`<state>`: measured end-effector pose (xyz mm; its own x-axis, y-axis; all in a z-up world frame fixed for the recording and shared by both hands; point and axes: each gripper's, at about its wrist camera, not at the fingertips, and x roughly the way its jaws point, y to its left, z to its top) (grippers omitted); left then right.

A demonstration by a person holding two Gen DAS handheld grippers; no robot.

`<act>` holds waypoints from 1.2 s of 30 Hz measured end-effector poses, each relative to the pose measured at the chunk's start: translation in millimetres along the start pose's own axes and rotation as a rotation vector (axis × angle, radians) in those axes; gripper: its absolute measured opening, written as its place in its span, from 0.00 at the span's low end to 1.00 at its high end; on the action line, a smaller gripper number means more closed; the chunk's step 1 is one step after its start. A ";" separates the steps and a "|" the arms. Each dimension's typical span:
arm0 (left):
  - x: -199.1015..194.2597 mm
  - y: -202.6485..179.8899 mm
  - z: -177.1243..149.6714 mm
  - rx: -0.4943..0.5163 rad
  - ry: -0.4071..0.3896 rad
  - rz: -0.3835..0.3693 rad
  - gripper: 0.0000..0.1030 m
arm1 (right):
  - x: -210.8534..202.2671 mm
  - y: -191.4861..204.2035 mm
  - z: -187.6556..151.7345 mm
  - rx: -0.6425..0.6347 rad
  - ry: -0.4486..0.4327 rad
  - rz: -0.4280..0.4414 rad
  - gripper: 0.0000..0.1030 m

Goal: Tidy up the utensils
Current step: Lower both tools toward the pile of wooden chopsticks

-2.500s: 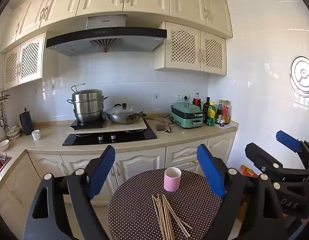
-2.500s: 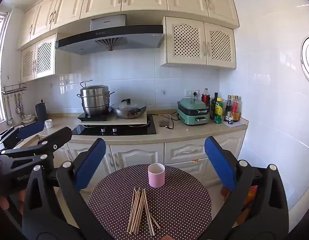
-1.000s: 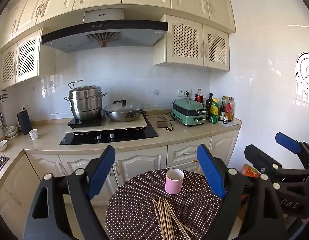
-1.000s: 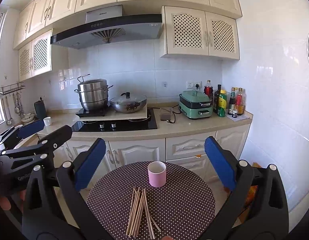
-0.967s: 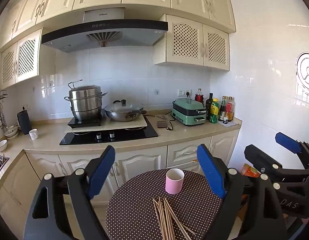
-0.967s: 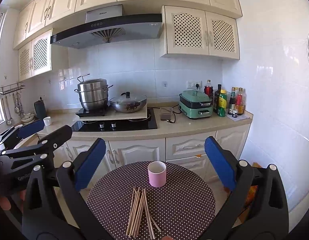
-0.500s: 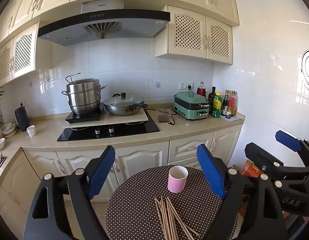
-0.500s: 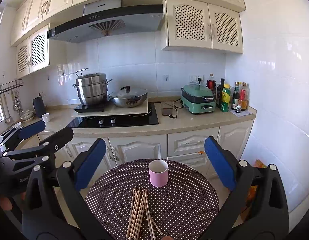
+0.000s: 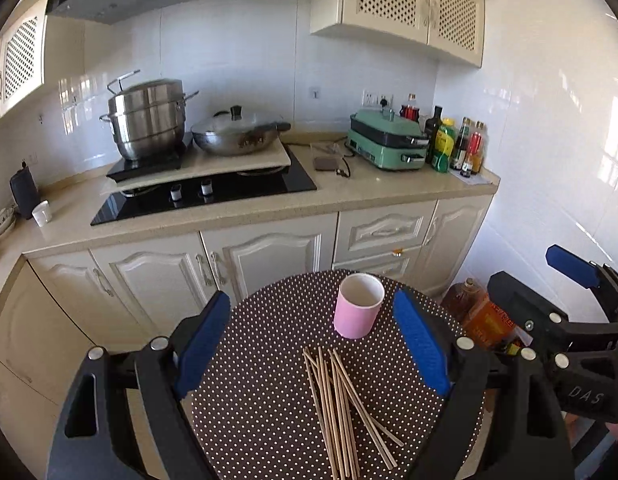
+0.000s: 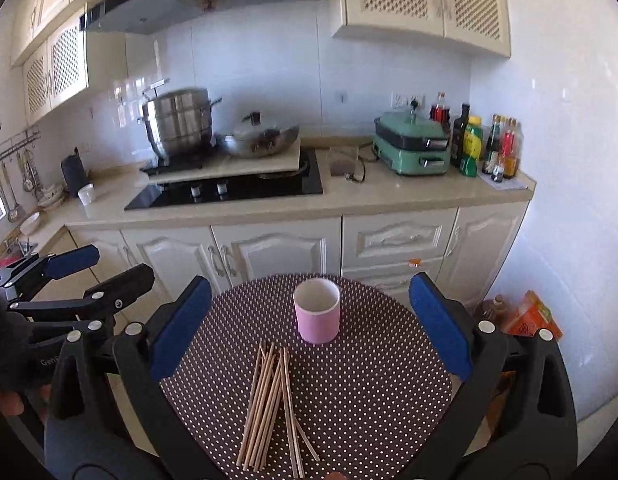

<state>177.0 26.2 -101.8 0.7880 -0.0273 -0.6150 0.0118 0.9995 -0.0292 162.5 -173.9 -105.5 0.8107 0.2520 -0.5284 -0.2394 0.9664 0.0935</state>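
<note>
A loose bundle of thin, pale wooden chopsticks (image 10: pixel 271 404) lies flat on my small round table covered in dark brown cloth with white dots (image 10: pixel 373 392), fanned slightly, with one or two sticks crossing the rest. Just beyond their far tips, close but apart, stands a short pink cylindrical cup with a white interior (image 10: pixel 317 316), upright and apparently empty. No stick is in the cup yet, so I judge the task not begun: every chopstick remains to be gathered and stood in the cup.

My right gripper (image 10: pixel 309 328), black-framed with blue pads, hangs above the near side of the table, its jaws spread wide to either side of cup and sticks, holding nothing. My left gripper (image 9: pixel 313 356), of the same make, is likewise spread and empty, its pads flanking the same objects from a position slightly to the left.

Behind the table runs a beige countertop (image 10: pixel 389 196) over cream cabinets, carrying a black glass hob (image 10: pixel 229 190), a stacked steel steamer pot (image 10: pixel 177 120), a lidded wok (image 10: pixel 259 138), a green electric cooker (image 10: pixel 413 146) and a cluster of sauce bottles (image 10: pixel 489 144).
</note>
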 end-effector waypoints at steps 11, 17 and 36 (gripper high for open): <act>141.0 4.6 -67.0 -0.043 0.387 -0.016 0.80 | 120.9 -32.9 -60.9 0.013 0.336 0.071 0.93; 196.0 5.8 -115.2 -0.059 0.581 -0.026 0.62 | 171.2 -45.9 -99.9 0.027 0.512 0.119 0.70; 292.8 11.8 -193.6 0.051 0.801 -0.008 0.52 | 235.0 -33.4 -174.0 0.057 0.745 0.175 0.49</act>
<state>288.7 26.9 -434.7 0.1070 -0.0186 -0.9941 0.0592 0.9982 -0.0123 268.1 -155.7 -379.6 0.1847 0.3207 -0.9290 -0.2871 0.9216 0.2610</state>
